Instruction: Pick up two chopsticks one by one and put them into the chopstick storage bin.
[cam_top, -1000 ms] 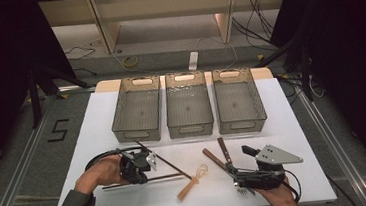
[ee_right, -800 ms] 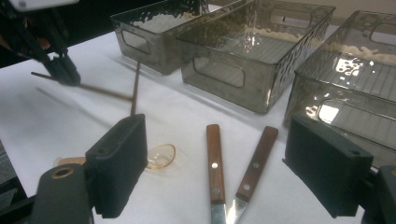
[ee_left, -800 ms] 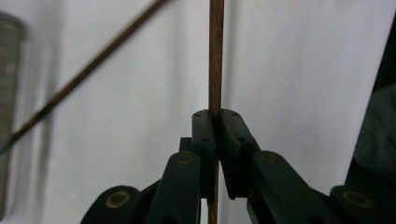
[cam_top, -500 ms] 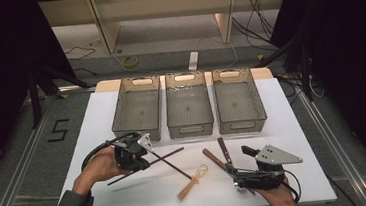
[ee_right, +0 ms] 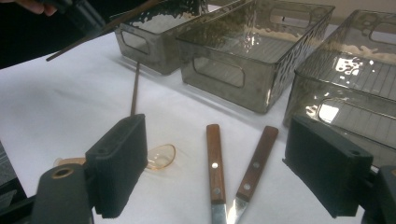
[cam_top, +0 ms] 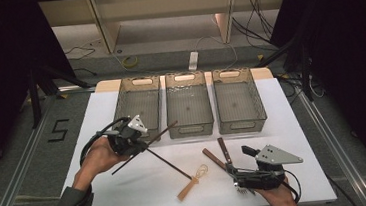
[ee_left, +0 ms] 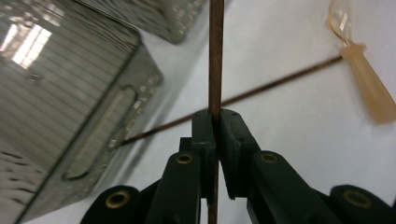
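Fingers of the left gripper [cam_top: 133, 137] are closed on a thin brown stick [cam_top: 145, 147], seen from the high view lifted off the white counter [cam_top: 97, 115] and slanting from lower left up to the near wall of the left bin [cam_top: 139, 108]. A second thin stick [cam_top: 168, 163] lies flat on the counter, running from below the left gripper toward a small whisk with a pale wooden handle [cam_top: 192, 182]. Middle bin [cam_top: 188, 104] and right bin [cam_top: 238, 100] stand in a row beside the left one. The right gripper [cam_top: 247, 170] rests low at the near right, with two wooden-handled knives [cam_top: 220, 155] just ahead of it.

Left gripper view: both fingers [ee_left: 205, 135] press together around the stick [ee_left: 215, 51], which rises straight up between them. The second stick [ee_left: 261, 88] crosses the counter behind, its far end near the whisk handle [ee_left: 371, 88]. A ribbed bin wall with a handle slot [ee_left: 93, 140] stands at left.

Right gripper view: the fingers [ee_right: 119, 163] are spread wide apart and hold nothing. Between them lie the two knives [ee_right: 233, 165], handles pointing away, with the whisk's loop [ee_right: 161, 156] touching the inner side of the left finger. Three smoky bins [ee_right: 243, 56] line the back; the held stick [ee_right: 102, 30] shows at upper left.
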The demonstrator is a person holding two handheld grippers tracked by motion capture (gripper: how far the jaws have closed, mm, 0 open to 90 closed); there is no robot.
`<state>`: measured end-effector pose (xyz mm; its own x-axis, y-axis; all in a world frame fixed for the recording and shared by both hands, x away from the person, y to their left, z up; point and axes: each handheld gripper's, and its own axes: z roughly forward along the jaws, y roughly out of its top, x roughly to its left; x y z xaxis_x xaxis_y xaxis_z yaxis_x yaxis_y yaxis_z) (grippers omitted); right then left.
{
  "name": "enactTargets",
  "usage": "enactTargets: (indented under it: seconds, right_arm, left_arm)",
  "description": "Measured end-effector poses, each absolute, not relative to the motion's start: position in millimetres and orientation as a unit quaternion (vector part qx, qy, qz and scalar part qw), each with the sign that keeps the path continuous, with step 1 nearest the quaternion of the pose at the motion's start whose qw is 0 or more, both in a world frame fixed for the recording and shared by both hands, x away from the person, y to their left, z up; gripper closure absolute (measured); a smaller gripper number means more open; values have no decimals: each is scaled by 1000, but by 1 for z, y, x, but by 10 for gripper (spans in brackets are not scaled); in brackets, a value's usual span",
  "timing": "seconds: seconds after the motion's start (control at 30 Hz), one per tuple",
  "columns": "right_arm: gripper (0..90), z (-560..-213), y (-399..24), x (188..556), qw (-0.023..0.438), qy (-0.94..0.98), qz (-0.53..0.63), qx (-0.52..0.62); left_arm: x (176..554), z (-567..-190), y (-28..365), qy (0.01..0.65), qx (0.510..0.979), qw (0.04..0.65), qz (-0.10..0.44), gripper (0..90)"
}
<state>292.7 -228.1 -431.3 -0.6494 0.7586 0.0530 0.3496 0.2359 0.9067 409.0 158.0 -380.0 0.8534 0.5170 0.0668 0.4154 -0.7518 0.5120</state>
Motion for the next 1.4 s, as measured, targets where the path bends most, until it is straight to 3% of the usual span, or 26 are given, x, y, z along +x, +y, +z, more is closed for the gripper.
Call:
enactTargets:
  seconds: [0.63,1.4]
  right_arm:
    - [216,-433,-230,294,200,757,500,370]
    - [216,-434,-230,295,198,757,500,370]
  left_arm:
    - [475,-351,164,337,865,349,131,843]
    - [517,-332,187,392,828,351,194,844]
